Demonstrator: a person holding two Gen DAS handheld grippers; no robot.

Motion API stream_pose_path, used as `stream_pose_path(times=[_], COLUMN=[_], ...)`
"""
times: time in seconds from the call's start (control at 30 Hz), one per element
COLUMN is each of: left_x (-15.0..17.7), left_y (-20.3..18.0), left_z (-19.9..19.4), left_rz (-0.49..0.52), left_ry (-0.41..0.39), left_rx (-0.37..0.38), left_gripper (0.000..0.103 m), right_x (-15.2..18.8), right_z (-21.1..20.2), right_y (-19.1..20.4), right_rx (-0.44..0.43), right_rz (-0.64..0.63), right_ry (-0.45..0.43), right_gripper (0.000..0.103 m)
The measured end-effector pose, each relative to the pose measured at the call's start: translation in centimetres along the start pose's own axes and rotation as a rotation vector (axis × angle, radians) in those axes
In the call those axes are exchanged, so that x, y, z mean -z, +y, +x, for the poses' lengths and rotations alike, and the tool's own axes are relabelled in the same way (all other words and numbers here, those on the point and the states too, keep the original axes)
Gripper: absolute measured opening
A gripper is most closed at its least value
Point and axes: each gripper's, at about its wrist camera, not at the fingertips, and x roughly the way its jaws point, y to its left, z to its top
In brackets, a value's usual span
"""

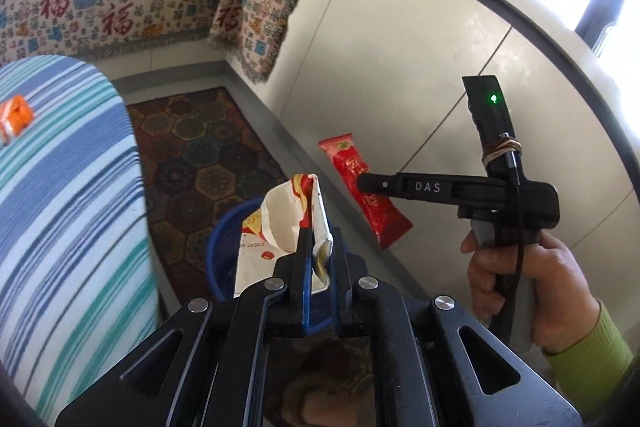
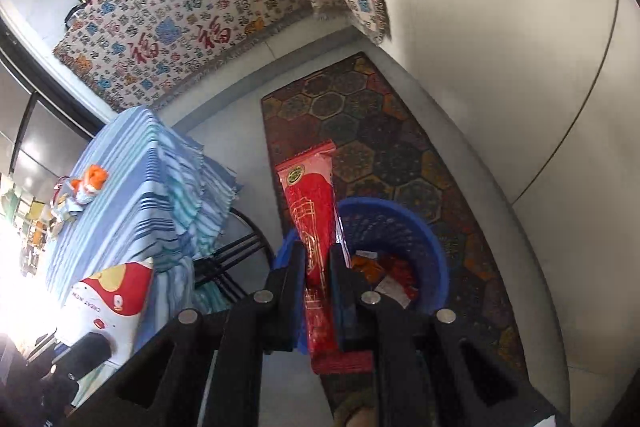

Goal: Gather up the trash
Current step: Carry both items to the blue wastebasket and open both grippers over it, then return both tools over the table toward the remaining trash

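Patterned hexagon rug [image 2: 384, 147] covers the floor beside pale cabinets, with a blue basket [image 2: 434, 259] standing on it and wrappers already inside. Your left tool [image 1: 318, 251] is pinched tight on a crumpled white-and-red paper bag [image 1: 284, 215], held above the basket. Your right tool [image 2: 318, 267] is clamped on a long red wrapper [image 2: 312, 199], over the basket's rim. An orange wrapper [image 1: 14, 117] lies on the striped tabletop [image 1: 72, 211].
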Motion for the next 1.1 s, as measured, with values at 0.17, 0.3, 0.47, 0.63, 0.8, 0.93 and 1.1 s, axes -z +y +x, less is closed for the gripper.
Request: stream_pose_path(times=[0.17, 0.3, 0.47, 0.63, 0.8, 0.93, 1.1], left_x=[0.1, 0.4, 0.7, 0.6, 0.6, 0.4, 0.4], left_y=[0.3, 1.1, 1.7, 1.6, 1.7, 2.2, 2.1], left_z=[4.4, 7.0, 9.4, 11.2, 12.0, 9.4, 2.6], left_rz=[0.004, -0.003, -0.010, 0.000, -0.011, -0.050, -0.044], left_ry=[0.037, 0.063, 0.094, 0.119, 0.119, 0.086, -0.011], left_rx=[0.001, 0.000, -0.010, -0.005, -0.039, -0.037, -0.070], left_gripper=[0.006, 0.006, 0.006, 0.007, 0.055, 0.060, 0.076], right_x=[0.3, 0.1, 0.0, -0.3, -0.6, -0.9, -1.6], right_z=[1.6, 2.5, 3.2, 3.3, 2.9, 1.6, -0.5], right_y=[-3.0, -4.0, -5.1, -5.9, -6.7, -6.2, -2.9], right_rx=[-0.038, -0.056, -0.055, -0.046, -0.052, -0.022, 0.070], right_rz=[0.045, 0.047, 0.081, 0.106, 0.139, 0.120, 0.009], right_ry=[0.020, 0.048, 0.071, 0.067, 0.043, -0.010, -0.118], right_gripper=[0.012, 0.012, 0.012, 0.018, 0.038, 0.038, 0.047])
